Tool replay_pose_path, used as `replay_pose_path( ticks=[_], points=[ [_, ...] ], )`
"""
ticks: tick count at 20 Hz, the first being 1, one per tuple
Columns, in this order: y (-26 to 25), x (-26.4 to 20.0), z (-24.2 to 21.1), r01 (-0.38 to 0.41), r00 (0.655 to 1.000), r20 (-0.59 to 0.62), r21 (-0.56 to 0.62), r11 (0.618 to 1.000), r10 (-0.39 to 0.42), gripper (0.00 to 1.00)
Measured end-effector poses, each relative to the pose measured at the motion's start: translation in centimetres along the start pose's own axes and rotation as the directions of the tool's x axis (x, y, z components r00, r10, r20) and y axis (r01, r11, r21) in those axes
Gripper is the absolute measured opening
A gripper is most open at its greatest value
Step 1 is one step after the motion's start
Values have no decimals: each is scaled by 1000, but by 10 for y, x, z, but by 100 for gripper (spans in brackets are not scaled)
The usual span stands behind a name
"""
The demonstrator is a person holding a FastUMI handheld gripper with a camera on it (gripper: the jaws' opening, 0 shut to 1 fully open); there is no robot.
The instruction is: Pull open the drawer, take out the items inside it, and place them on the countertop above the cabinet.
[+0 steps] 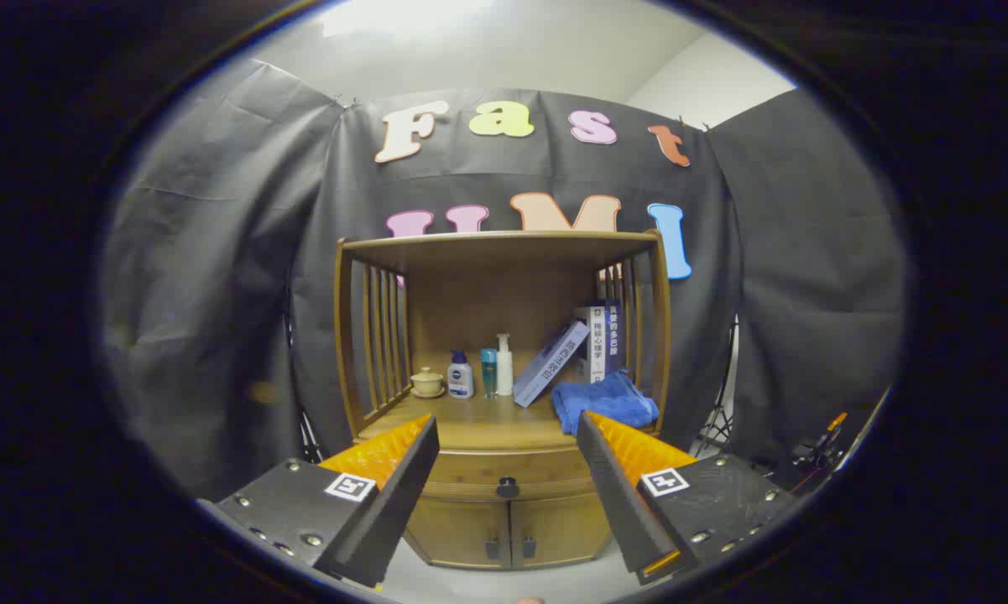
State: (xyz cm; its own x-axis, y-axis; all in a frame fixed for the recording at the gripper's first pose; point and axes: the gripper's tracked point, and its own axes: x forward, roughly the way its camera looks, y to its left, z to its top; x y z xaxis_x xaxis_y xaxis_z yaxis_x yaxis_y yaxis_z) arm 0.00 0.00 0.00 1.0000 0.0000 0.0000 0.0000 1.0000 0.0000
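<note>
A wooden cabinet (504, 520) stands ahead of me against the black cloth wall. Its drawer (508, 474) is closed, with a dark round knob (508, 486) at the middle of its front. The knob lies between and beyond my fingers. My gripper (508, 424) is open, some way short of the cabinet, with nothing between its fingers. The countertop (478, 424) above the drawer carries a folded blue towel (604, 403), a small lidded cup (427, 382), three bottles (480, 373) and leaning books (571, 352). What the drawer holds is hidden.
Slatted wooden sides (378, 335) and a top shelf (499, 243) frame the countertop. Two lower cabinet doors (508, 528) sit under the drawer. A stand with an orange clamp (818, 445) is at the right. A bare strip of countertop lies in front of the bottles.
</note>
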Motion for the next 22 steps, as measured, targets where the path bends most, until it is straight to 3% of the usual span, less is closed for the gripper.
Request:
replay_pose_path(
  ticks=[4,22],
  points=[
    [-8,-2,-3,31,999,-32,70,997,-29,99],
    [-33,19,-31,70,997,-42,32,997,-69,100]
  ],
)
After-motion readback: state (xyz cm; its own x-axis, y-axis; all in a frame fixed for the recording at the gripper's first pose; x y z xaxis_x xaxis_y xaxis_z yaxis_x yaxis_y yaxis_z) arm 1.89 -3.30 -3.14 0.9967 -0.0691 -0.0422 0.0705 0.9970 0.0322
